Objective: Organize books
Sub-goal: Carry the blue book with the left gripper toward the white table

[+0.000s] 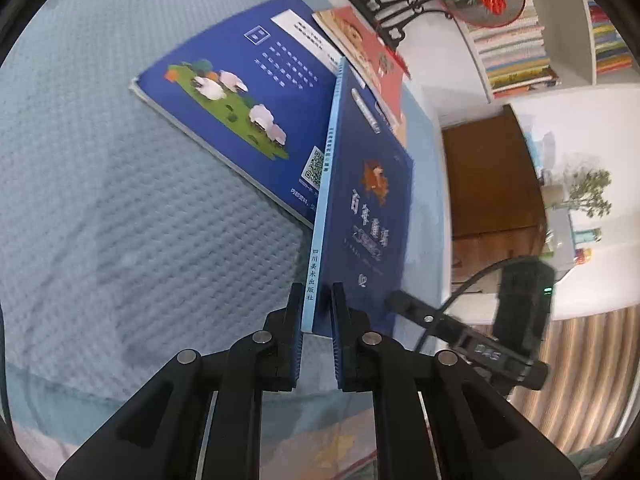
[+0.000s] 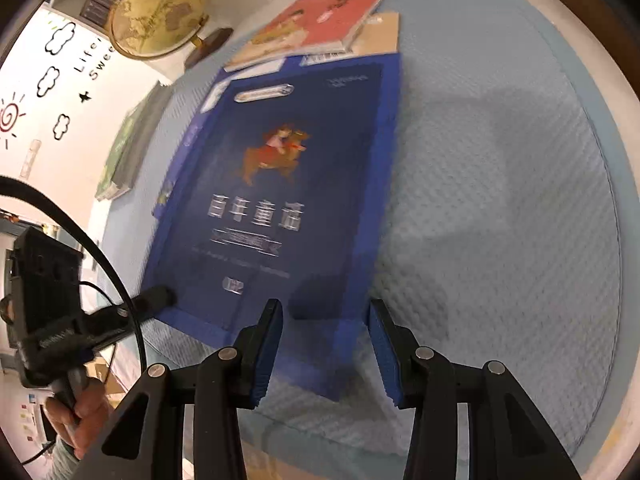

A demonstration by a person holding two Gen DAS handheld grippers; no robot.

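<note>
My left fingers [image 1: 316, 320] are clenched on the bottom corner of the dark blue book [image 1: 360, 200], pads on either side near its pale blue spine, so the book stands tilted up on edge off the counter [image 1: 120, 220] and its light blue quilted cloth. In the right wrist view the same cover faces me, with the rider picture and white title, and my left fingers reach its lower left corner. My right fingers [image 2: 326, 344] are released, jaws apart and grasping nothing, hovering just over the book's lower right corner.

Beneath the raised book lies the brighter blue book [image 1: 240, 112] with sheep on its back cover, flat on the cloth, and beyond it the red book [image 1: 368, 52] near the black stand at the far edge. A green book [image 2: 128, 148] rests at the counter's left side.

I judge the step in hand to be lifting this dark blue book free so it can be stacked squarely. Next I'd want to bring my right fingers onto the free edge to steady it, then square the book over the sheep book before letting go; gripped at one corner only, it could swing or slip
</note>
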